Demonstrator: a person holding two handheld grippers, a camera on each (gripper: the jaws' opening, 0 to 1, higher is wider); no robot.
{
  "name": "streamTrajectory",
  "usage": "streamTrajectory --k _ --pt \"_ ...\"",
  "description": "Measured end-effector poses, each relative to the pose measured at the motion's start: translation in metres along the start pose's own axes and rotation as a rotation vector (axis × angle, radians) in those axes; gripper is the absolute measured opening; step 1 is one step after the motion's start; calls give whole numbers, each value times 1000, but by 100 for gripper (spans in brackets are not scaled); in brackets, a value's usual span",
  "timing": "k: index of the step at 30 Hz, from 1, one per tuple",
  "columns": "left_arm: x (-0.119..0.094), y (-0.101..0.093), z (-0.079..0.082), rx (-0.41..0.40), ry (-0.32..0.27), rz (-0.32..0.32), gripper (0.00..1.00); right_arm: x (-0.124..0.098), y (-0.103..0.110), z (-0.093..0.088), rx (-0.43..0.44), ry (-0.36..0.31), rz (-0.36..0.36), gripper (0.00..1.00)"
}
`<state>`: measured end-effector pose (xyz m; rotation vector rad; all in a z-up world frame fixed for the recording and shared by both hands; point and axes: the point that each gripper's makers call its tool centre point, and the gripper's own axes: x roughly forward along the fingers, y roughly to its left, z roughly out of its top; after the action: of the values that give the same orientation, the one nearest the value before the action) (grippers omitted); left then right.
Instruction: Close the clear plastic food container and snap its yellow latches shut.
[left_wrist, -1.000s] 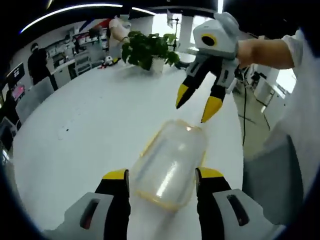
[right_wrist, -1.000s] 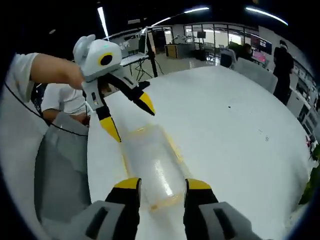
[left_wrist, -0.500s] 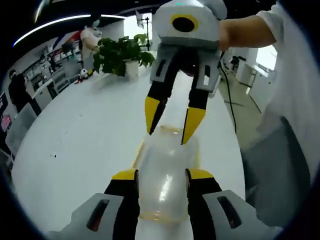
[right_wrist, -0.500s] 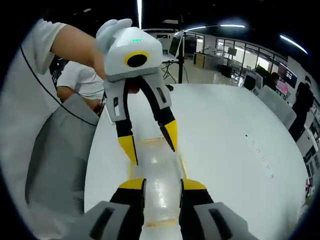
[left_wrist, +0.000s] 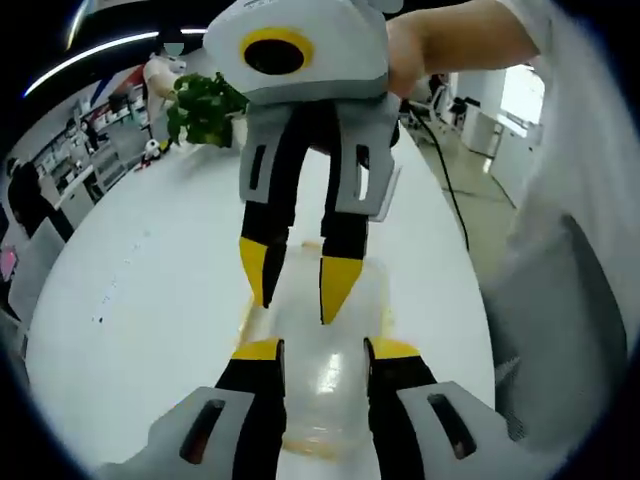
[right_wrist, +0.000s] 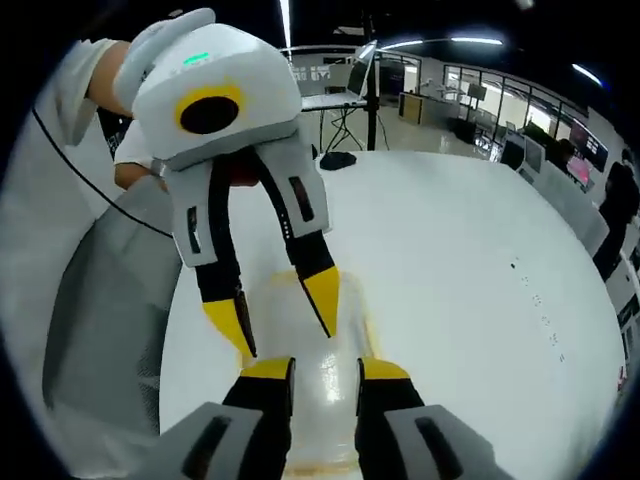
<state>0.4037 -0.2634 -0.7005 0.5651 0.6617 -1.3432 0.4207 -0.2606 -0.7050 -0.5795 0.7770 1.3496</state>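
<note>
Lying on the table: the clear plastic food container rests lengthwise on the white table, near the edge where the person stands, with its lid on top.
Contents: nothing can be made out through the cloudy plastic; I cannot tell whether it holds anything.
Yellow trim: a yellow rim runs along the container's sides; whether the latches are snapped down cannot be told.
Left gripper: its jaws sit close together, one on each long side of the container, pressed against or just beside its walls; real contact is not clear.
Right gripper: its jaws likewise straddle the container from the opposite end, narrowly spread, touching or nearly touching the sides.
Facing pair: each gripper points at the other, tips almost meeting over the middle of the lid. In the left gripper view the right gripper hangs over the far half; in the right gripper view the left gripper does the same.
Left gripper view adds: a potted plant at the table's far end and a bare forearm behind the right gripper.
Right gripper view adds: a grey chair beside the table, a tripod stand on the floor beyond, and small dark specks on the tabletop.
</note>
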Motion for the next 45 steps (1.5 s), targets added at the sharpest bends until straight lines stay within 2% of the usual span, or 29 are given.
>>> streamTrajectory --k 7,9,12,13,14,15,16,19,21,22,24,28,32,34,37,39,43,45 --pt "-1 -11 5 -7 -18 -11 35 5 -17 -1 5 18 -34 33" --pt "-1 -14 5 -15 -21 -15 36 6 -16 -2 7 27 -25 33" --pt "-1 -17 5 -19 -23 -18 38 10 -12 -8 -37 68 -18 33" --pt "-1 -19 5 -24 -24 -19 38 12 -11 -17 -85 123 -22 33" --pt "-1 -20 5 -25 -24 -21 37 12 -10 -19 -98 136 -21 32" --pt "-1 -21 4 -26 -23 -25 37 14 -2 -5 -81 51 16 31" --pt "-1 -22 4 -26 -24 -26 38 13 -3 -14 -81 103 6 31" --pt "1 -23 3 -22 -16 -26 38 12 -1 -10 -138 111 1 29" --pt "6 -34 -5 13 30 -55 44 14 -1 -10 -143 120 2 28" --pt "8 -39 -10 51 57 -63 44 14 -1 -10 -153 123 -1 27" --pt "11 -49 -10 51 46 -70 44 15 -2 -11 -126 120 -3 27" --pt "13 -48 -13 97 57 -40 48 14 -5 -12 -98 111 -17 29" --pt "12 -32 -18 162 99 41 50 14 -6 -11 -77 111 -26 31" --pt "14 -34 -22 149 111 26 51 14 -5 -11 -78 114 -27 30" --pt "14 -34 -23 195 126 35 51 15 -4 -10 -107 124 -18 29" --pt "15 -35 -23 207 130 36 52 15 -4 -10 -122 129 5 29" --pt "20 -35 -22 246 147 59 53 18 -6 -10 -79 164 62 29" --pt "22 -34 -22 257 161 84 54 19 -5 -10 -98 179 98 30"
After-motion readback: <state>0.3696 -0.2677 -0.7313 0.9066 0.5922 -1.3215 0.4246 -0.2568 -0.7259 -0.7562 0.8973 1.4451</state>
